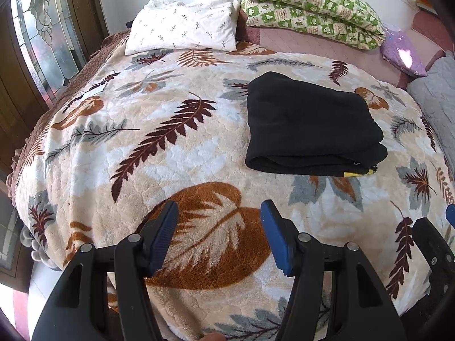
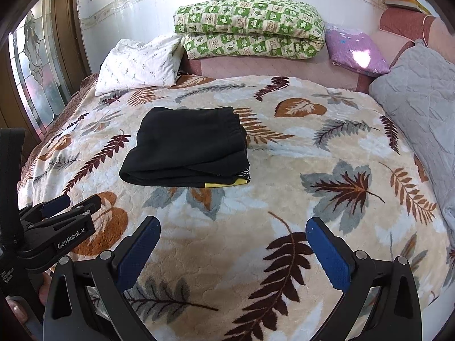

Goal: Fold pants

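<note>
Lay folded into a compact black bundle, the pants (image 2: 186, 149), on the leaf-patterned blanket (image 2: 284, 176) of the bed, a yellow patch showing at the near edge. Hung over the blanket short of the bundle and apart from it, left claw (image 1: 219, 234) and right claw (image 2: 233, 248), both spread wide with nothing between the blue pads (image 2: 330, 253). Stacked beyond, by the wall: a white pillow (image 2: 139, 64), a green checked quilt (image 2: 250, 27).

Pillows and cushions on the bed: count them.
3, not counting the folded green quilt: a white leaf-print pillow at the far left, a purple cushion right of the quilt, a grey quilted cushion along the right edge.
</note>
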`<move>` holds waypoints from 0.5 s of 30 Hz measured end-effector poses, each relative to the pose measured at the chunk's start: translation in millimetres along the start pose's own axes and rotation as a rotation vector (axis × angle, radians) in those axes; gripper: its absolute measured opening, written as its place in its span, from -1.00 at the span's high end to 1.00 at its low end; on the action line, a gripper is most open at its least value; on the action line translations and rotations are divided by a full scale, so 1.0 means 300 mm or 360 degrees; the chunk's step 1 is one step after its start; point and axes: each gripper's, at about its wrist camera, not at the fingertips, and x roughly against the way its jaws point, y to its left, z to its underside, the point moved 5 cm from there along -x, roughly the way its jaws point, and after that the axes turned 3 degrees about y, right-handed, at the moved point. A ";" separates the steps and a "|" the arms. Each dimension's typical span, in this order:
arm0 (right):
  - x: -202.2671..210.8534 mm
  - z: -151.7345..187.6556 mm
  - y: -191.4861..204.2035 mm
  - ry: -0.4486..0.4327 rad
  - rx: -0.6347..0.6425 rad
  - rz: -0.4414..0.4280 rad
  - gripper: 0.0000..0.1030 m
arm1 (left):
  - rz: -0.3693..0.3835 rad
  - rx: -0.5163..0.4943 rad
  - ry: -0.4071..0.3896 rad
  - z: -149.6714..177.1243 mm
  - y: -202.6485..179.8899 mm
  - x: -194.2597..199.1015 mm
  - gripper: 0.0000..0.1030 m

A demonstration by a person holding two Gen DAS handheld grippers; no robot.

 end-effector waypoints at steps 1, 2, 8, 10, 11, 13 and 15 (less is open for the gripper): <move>0.000 0.000 -0.002 -0.0002 0.0002 0.0003 -0.99 | 0.0001 0.0000 0.0002 0.000 0.001 -0.001 -0.15; 0.000 0.000 -0.002 -0.0005 0.0003 0.0005 -0.99 | -0.0006 0.0003 0.0003 0.001 0.002 -0.001 -0.15; -0.005 0.009 -0.010 -0.0015 0.0008 0.0025 -0.99 | -0.0003 0.0019 0.0009 0.007 0.005 0.001 -0.15; -0.005 0.014 -0.008 -0.0015 0.0010 0.0028 -0.99 | 0.0000 0.0025 0.0000 0.008 0.005 0.007 -0.15; -0.004 0.016 -0.007 -0.0023 0.0012 0.0026 -0.99 | 0.0001 0.0026 -0.0001 0.009 0.004 0.010 -0.15; -0.001 0.016 -0.002 -0.0038 0.0019 0.0015 -0.99 | 0.0004 0.0032 -0.0010 0.009 0.004 0.015 -0.15; 0.009 0.017 0.005 -0.0062 0.0028 0.0053 -0.99 | 0.0003 0.0031 -0.0019 0.010 0.003 0.019 -0.15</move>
